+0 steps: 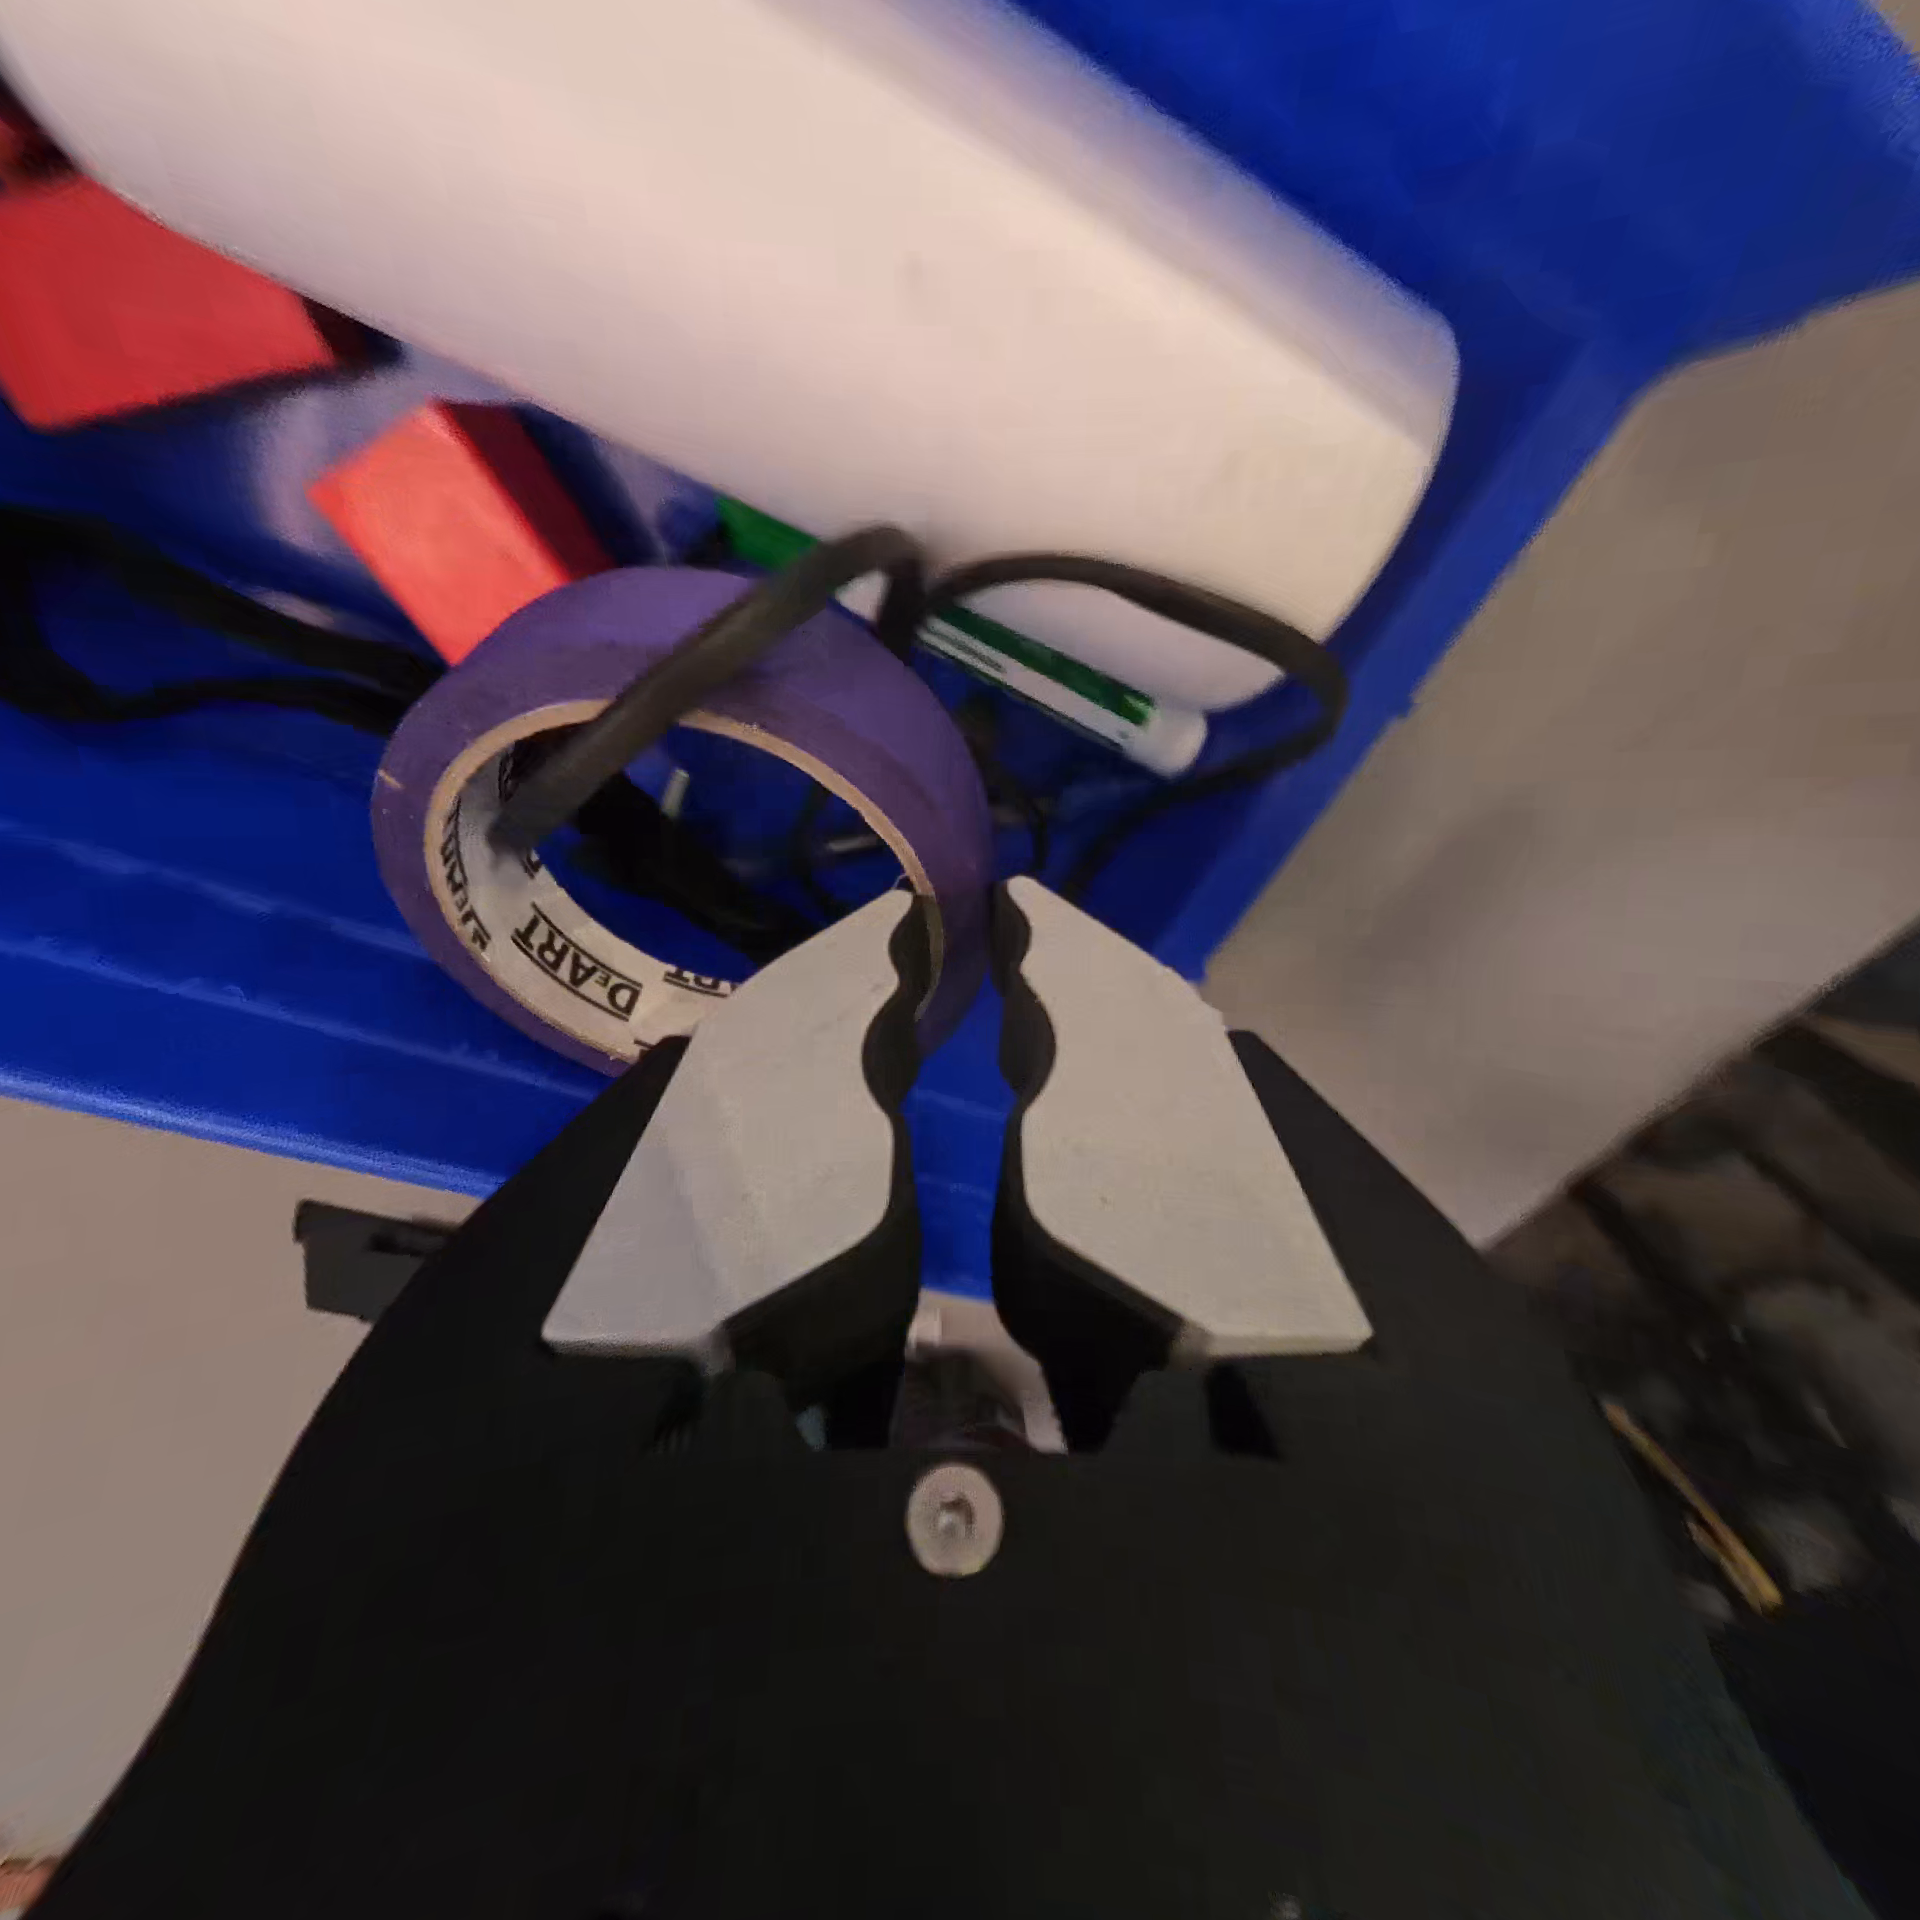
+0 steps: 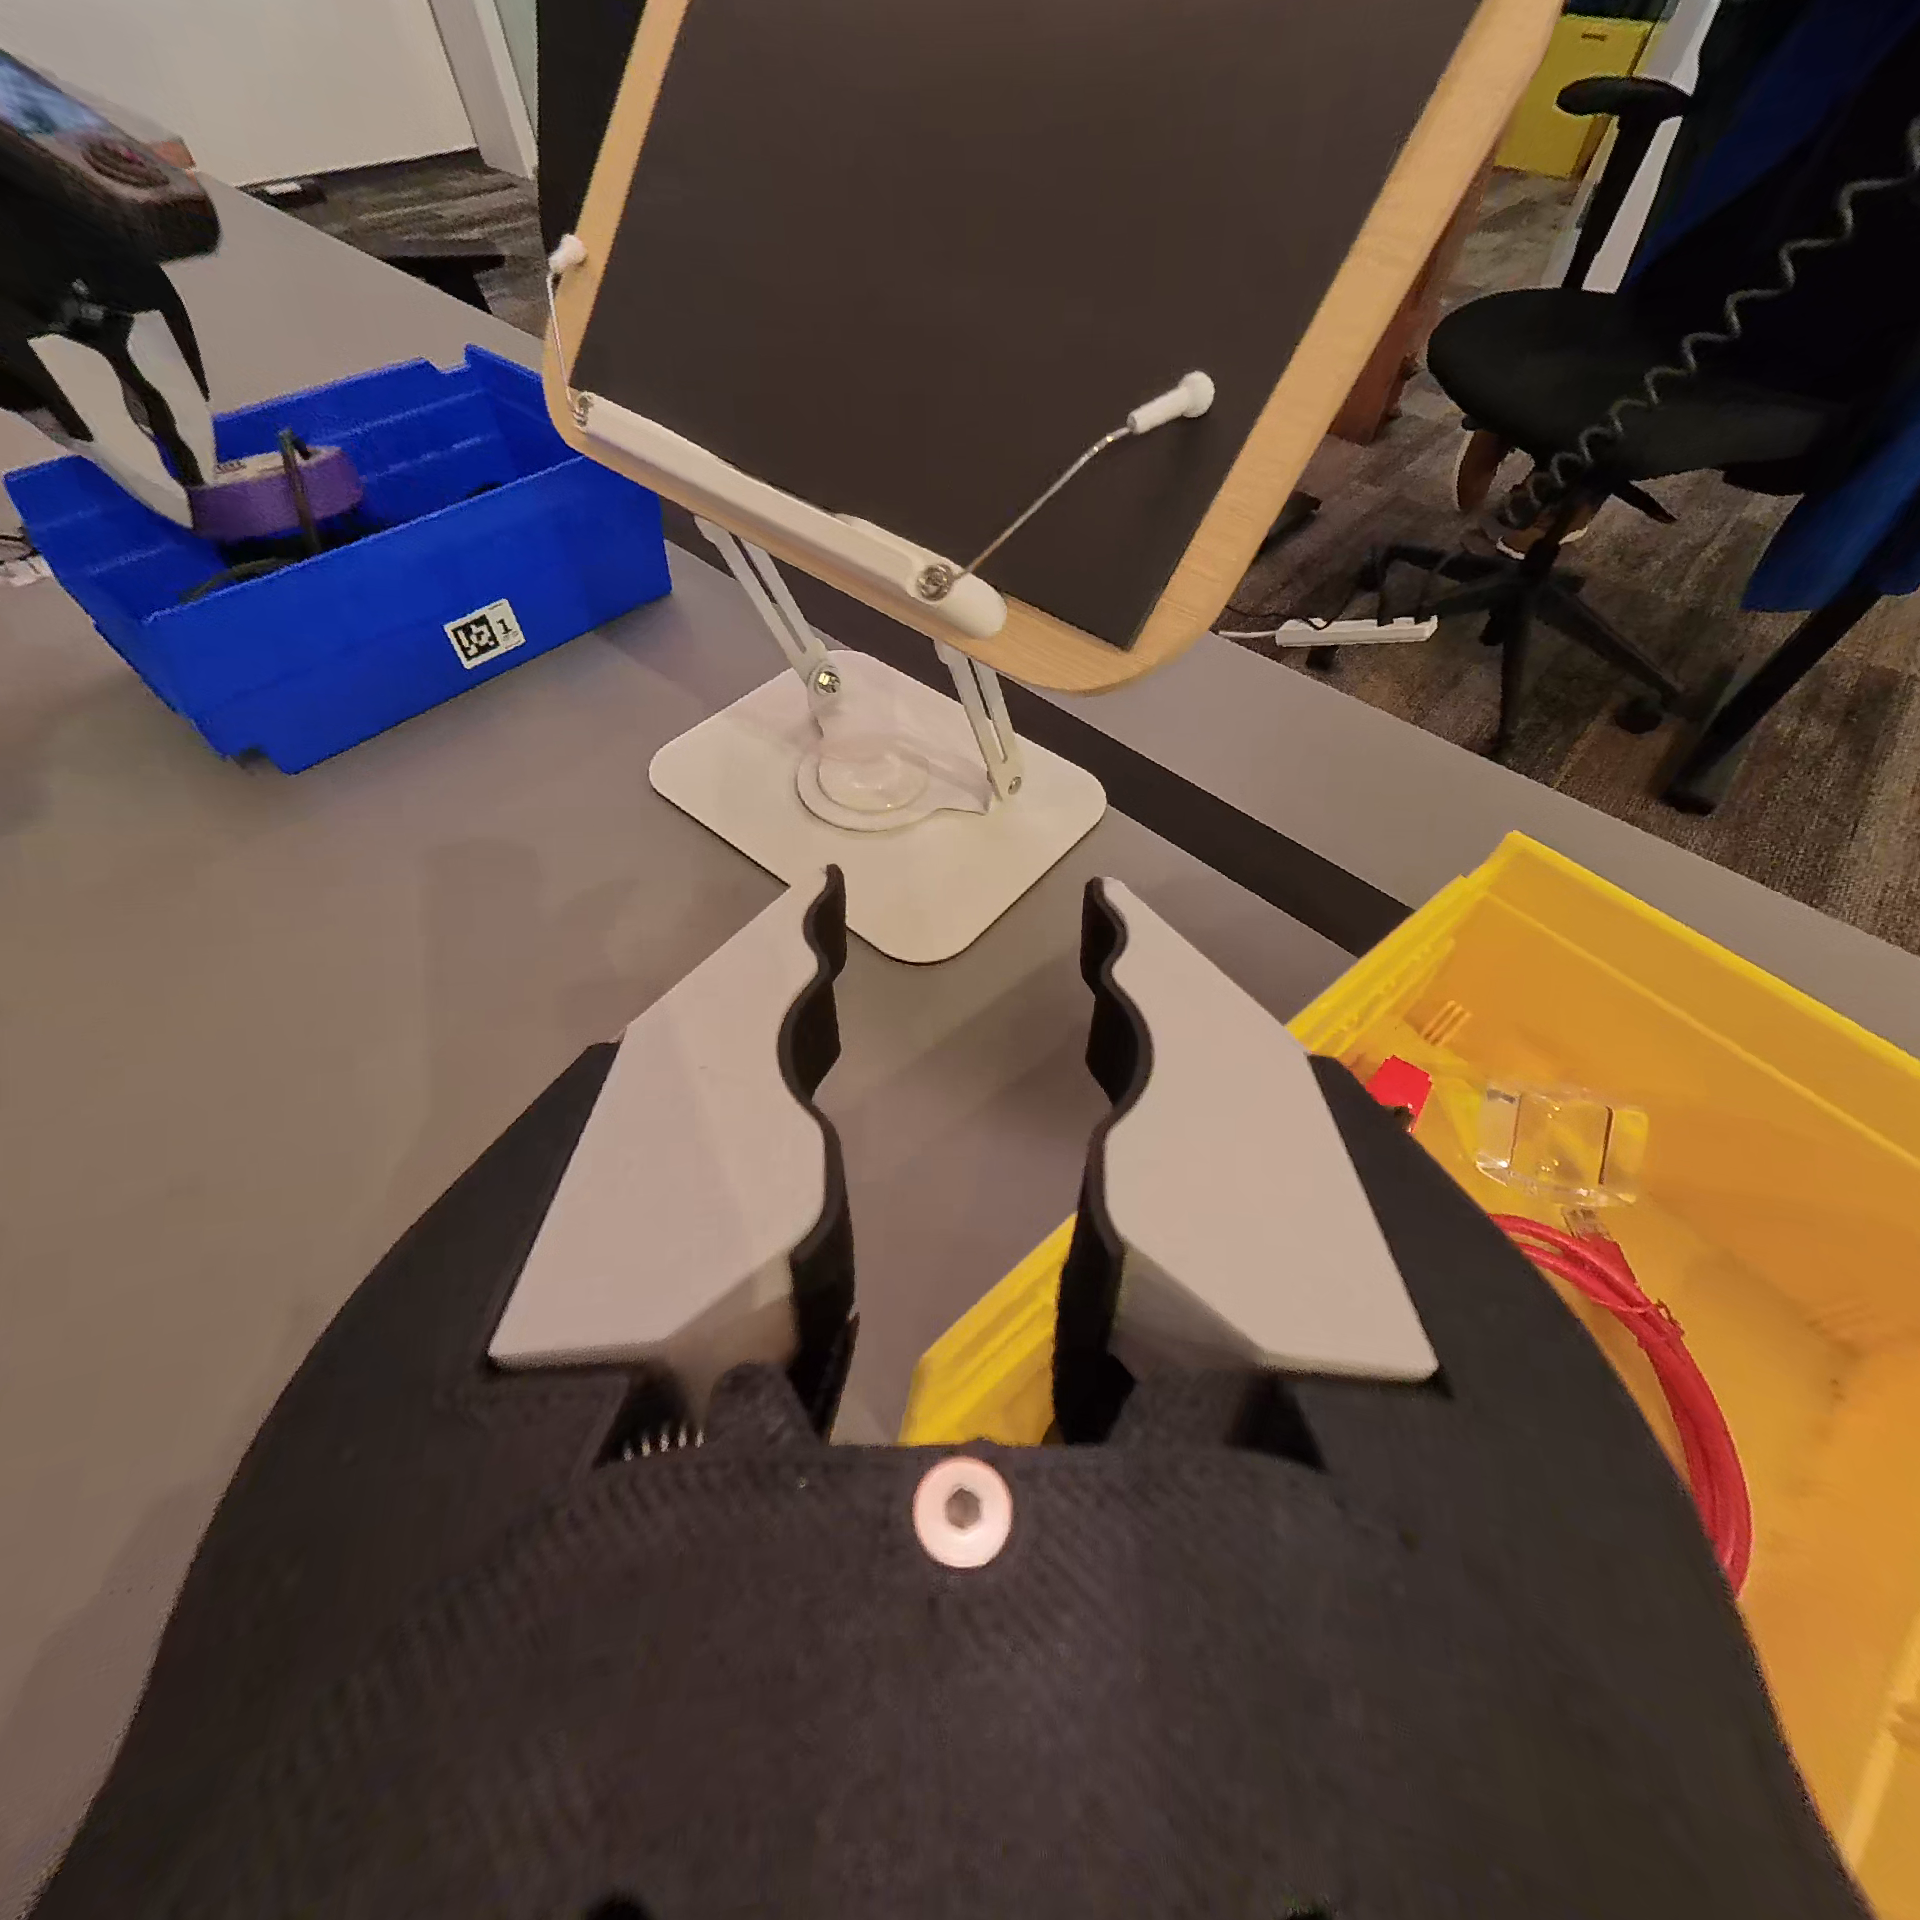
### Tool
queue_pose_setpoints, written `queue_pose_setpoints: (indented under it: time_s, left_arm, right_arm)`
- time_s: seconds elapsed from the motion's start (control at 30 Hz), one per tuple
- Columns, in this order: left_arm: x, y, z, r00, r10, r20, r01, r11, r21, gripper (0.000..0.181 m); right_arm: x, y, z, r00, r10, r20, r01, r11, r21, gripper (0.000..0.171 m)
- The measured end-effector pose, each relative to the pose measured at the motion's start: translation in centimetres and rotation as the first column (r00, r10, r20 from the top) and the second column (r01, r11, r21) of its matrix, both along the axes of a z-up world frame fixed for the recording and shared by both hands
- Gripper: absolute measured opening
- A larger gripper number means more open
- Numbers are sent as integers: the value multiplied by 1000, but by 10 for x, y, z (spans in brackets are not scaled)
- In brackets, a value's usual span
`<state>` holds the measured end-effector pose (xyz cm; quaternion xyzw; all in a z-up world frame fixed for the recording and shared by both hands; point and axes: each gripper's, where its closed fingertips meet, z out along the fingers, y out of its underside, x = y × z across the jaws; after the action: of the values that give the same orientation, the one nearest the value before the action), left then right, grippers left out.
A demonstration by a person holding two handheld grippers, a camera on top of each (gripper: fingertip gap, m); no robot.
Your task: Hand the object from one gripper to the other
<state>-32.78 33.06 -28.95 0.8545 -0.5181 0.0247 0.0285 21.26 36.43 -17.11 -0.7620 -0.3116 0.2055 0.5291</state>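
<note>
Tape roll [image 1: 665, 790]: purple tape wound on a pale cardboard core with black print inside; ring shape, smooth matte outer face. Sits over the blue bin [image 1: 208, 935], tilted so its hole faces the left wrist camera.
Left gripper [image 1: 956, 914]: black printed body, two grey wedge fingers with wavy black inner pads. Nearly closed, pinching the wall of the tape roll at its lower right; one finger inside the ring, the other outside.
Black cable [image 1: 707, 665]: thin, rubbery; one end passes through the hole of the tape roll, the rest loops back under a white object.
White object [image 1: 831, 312]: large, smooth, rounded corners, blurred; lies across the blue bin behind the tape roll.
Red blocks [image 1: 447, 520]: flat-faced, boxy, left of the tape roll in the bin.
Blue bin, right wrist view [image 2: 395, 634]: rigid plastic, ribbed walls, a small square sticker on its front; stands on the grey table [image 2: 312, 987], far left.
Right gripper [image 2: 961, 904]: same build; fingers parted wide, nothing between them. Well apart from the tape roll [image 2: 275, 497], hovering over the table by the yellow bin [image 2: 1558, 935].
Yellow bin contents: coiled red cable [image 2: 1662, 1382], clear plastic piece [image 2: 1558, 1143].
Board on stand [image 2: 935, 291]: dark panel, light wood rim, white hinged stand.
</note>
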Motion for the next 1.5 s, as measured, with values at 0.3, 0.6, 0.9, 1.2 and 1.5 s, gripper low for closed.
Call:
queue_pose_setpoints:
  time_s: [0.3,0.6,0.9,1.2,1.5]
  left_arm:
    - [7,-54,16,999,-49,13,50,929,-366,10]
    - [43,-35,79,791,64,609,2,994,-108,10]
    - [44,-6,125,706,-10,708,-102,988,115,10]
    - [42,17,164,750,-76,657,-133,956,262,10]
    - [55,35,202,716,-123,687,-166,926,339,10]
  right_arm:
    - [-17,-15,9,998,57,-23,-57,998,11,43]
    - [-33,-31,14,992,122,-46,-121,993,19,44]
    - [-73,-52,20,974,223,-45,-221,975,33,45]
    - [-96,-61,14,960,272,-65,-272,962,13,45]
    - [-96,-66,11,955,283,-85,-283,959,4,45]
